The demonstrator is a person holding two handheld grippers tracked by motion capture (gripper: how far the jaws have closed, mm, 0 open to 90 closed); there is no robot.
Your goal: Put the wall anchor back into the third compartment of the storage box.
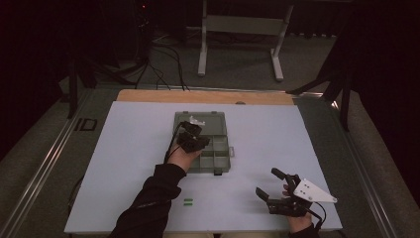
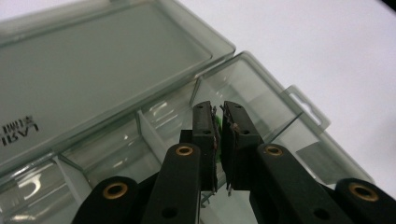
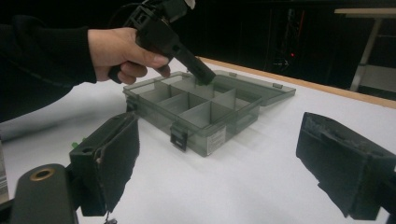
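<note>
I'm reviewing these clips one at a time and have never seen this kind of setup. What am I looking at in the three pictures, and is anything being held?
There is no robot here: a person holds a hand tool with two black jaws in each hand. The high view looks down on the white table from above the person. The other two pictures come from small cameras riding on the tools, looking along their jaws.

On the table lies a clear grey compartment box with its lid folded open behind it. Two small green pieces lie near the front edge.

The left gripper is shut on a small green piece and reaches down into a compartment of the box; the right gripper view shows it from the side. The right gripper rests near the front right of the table, jaws wide open, holding nothing.
</note>
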